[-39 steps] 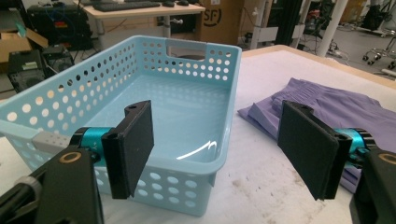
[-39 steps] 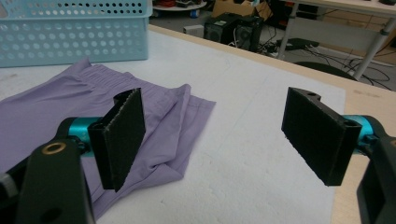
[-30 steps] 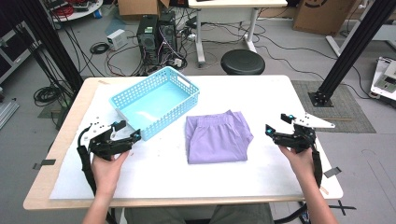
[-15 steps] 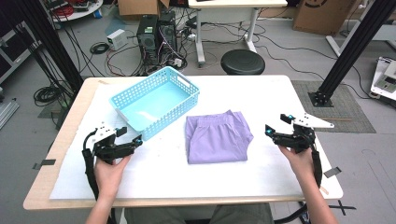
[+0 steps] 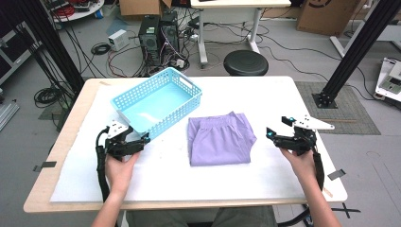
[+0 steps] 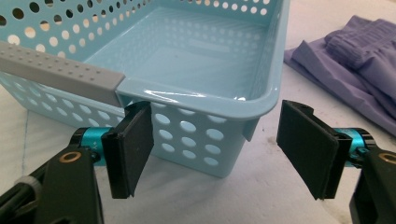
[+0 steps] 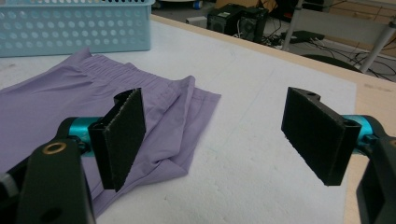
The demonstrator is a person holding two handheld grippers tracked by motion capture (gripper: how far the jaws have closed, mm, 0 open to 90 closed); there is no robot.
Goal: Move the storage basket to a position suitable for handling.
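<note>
A light blue perforated basket (image 5: 158, 106) stands empty at the table's back left. A folded purple garment (image 5: 218, 139) lies flat in the middle, just right of the basket. My left gripper (image 5: 142, 142) is open at the basket's near corner. In the left gripper view the left gripper (image 6: 219, 149) has that basket corner (image 6: 196, 93) just ahead of its spread jaws, not touching. The right gripper (image 5: 273, 137) is open and empty, right of the garment. In the right gripper view the right gripper (image 7: 219, 140) faces the garment's edge (image 7: 70, 107).
A white mat (image 5: 265, 184) covers the wooden table. Behind the table on the floor are a black stool (image 5: 245, 62), computer towers (image 5: 158, 30) and cables. Black frame posts (image 5: 359, 47) stand at both sides.
The left gripper has shifted slightly right, closer to the basket's near corner. The right gripper, basket and garment have stayed put.
</note>
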